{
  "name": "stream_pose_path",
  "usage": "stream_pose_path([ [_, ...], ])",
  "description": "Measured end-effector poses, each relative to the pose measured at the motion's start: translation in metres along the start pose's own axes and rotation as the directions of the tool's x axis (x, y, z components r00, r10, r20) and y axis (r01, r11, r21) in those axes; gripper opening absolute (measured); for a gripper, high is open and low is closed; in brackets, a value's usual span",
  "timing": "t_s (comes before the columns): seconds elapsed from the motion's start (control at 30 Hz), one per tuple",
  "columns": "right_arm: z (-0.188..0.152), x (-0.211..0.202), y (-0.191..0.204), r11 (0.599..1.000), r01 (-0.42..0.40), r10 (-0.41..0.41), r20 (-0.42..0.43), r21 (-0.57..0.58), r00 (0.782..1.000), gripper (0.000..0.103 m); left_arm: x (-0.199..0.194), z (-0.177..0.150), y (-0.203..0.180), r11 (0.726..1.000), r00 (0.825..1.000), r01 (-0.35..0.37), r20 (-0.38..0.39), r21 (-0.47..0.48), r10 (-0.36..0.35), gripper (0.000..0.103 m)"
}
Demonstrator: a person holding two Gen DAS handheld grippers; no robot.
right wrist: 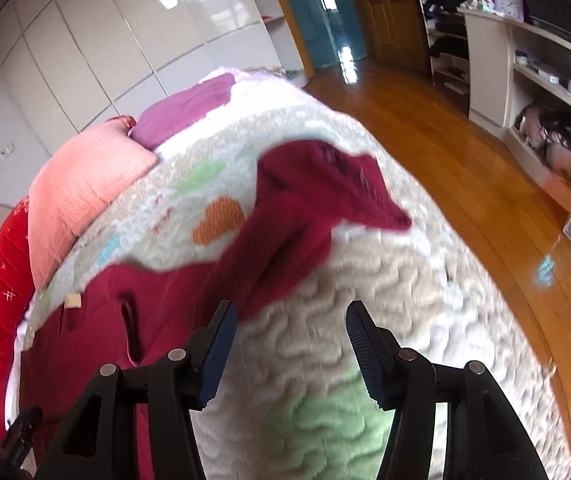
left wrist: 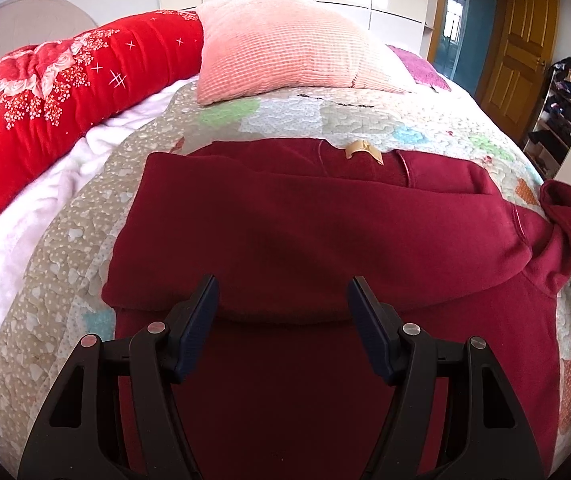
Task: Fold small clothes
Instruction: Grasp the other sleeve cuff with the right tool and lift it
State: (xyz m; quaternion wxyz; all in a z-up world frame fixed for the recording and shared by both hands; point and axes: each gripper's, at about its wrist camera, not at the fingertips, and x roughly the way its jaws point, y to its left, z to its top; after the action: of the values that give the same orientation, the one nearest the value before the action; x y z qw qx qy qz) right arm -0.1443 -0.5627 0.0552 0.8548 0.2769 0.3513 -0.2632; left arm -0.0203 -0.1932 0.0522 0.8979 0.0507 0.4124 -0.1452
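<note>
Maroon sweater (left wrist: 325,232), collar twd pillow (left wrist: 285,52)

Black hand-held gripper (left wrist: 283,300) frames, ridged blue pads (left wrist: 205,312), round silver screws (left wrist: 156,327).

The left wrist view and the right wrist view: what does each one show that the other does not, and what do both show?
Only the left wrist view shows the left gripper, open over the dark red sweater's folded body.

Only the right wrist view shows the right gripper, open over the bare quilt, plus the wooden floor and the white shelving.

Both show the sweater with its tan neck label, its loose sleeve lying out to the side, the pink pillow and the red blanket.
</note>
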Motion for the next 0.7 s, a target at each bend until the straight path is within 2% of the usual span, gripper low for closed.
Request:
stream_pose_path([
  [0.13, 0.027, 0.009, 0.028, 0.994, 0.034, -0.030, 0.041, -0.103, 0.999, 0.057, -0.003, 0.002, 0.001, 0.999, 1.000, 0.026, -0.002, -0.022, -0.026, 0.067],
  [0.2, 0.044, 0.030, 0.045, 0.981, 0.102, -0.095, 0.048, -0.167, 0.994, 0.058, -0.006, 0.001, -0.001, 1.000, 1.000, 0.027, 0.006, -0.008, -0.027, 0.067],
  [0.33, 0.071, 0.076, 0.049, 0.966, 0.200, -0.198, 0.028, -0.165, 0.980, 0.058, -0.010, 0.001, -0.004, 0.999, 0.999, 0.032, 0.007, 0.018, -0.032, 0.067],
  [0.4, 0.085, 0.099, 0.043, 0.946, 0.283, -0.282, 0.030, -0.159, 0.959, 0.058, -0.011, 0.000, -0.005, 0.999, 0.999, 0.034, 0.007, 0.024, -0.035, 0.067],
  [0.43, 0.091, 0.105, 0.037, 0.944, 0.296, -0.294, 0.032, -0.143, 0.955, 0.058, -0.011, 0.000, -0.005, 0.999, 0.999, 0.034, 0.007, 0.026, -0.034, 0.067],
  [0.5, 0.099, 0.115, 0.025, 0.963, 0.250, -0.250, 0.009, -0.105, 0.968, 0.057, -0.011, -0.001, -0.005, 0.999, 0.999, 0.034, 0.005, 0.030, -0.034, 0.067],
  [0.57, 0.103, 0.119, 0.017, 0.966, 0.237, -0.239, -0.001, -0.107, 0.971, 0.037, -0.011, -0.002, -0.005, 0.999, 0.999, 0.036, 0.003, 0.032, -0.036, 0.067],
  [0.6, 0.105, 0.118, 0.012, 0.961, 0.253, -0.255, 0.001, -0.111, 0.967, 0.017, -0.011, -0.003, -0.005, 0.999, 0.999, 0.036, 0.001, 0.031, -0.036, 0.067],
  [0.7, 0.107, 0.098, -0.010, 0.994, 0.102, -0.103, -0.010, -0.034, 0.995, 0.005, -0.013, -0.003, 0.001, 0.999, 0.999, 0.040, 0.005, 0.012, -0.040, 0.067],
])
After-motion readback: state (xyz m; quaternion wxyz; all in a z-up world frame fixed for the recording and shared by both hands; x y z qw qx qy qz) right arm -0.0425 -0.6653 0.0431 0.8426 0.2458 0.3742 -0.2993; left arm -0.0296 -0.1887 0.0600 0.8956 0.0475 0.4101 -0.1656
